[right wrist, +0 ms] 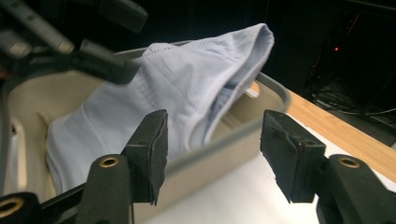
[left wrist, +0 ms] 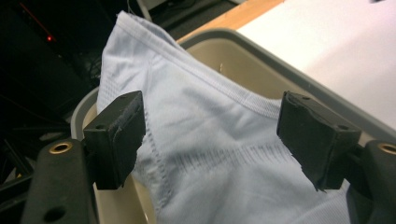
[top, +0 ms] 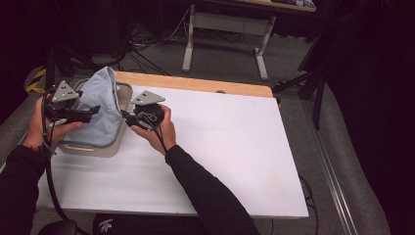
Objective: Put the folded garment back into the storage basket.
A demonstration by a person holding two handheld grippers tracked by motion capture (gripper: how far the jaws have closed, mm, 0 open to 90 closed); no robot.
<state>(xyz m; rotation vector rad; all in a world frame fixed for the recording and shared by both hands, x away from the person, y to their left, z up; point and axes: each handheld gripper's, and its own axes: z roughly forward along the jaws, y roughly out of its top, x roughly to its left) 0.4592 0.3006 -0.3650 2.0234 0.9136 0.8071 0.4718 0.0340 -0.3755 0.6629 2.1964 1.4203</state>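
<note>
A pale blue knitted cotton garment (top: 102, 110) sits in a beige plastic tub with a grey rim (top: 110, 148), which stands at the left end of the white-topped bench (top: 220, 147). Most of the cloth is heaped inside the tub, but one ribbed, hemmed end stands up in a peak above the tub's far rim.

The left gripper (top: 90, 113) is at the tub's left side, its jaws apart with the garment in front of them; the pads do not press on the cloth. The right gripper (top: 126, 119) is just outside the tub's right wall, its jaws apart as well and holding nothing, with the grey rim crossing between them in the right gripper view.

The work in hand looks like settling the garment into the tub. To do it well, the raised peak probably needs to be pushed or folded down below the tub's rim. The left jaws would do best to close on the thick hem rather than the loose middle. The right jaws should clear the tub's wall before reaching in, or they may nudge the tub along the bench.
</note>
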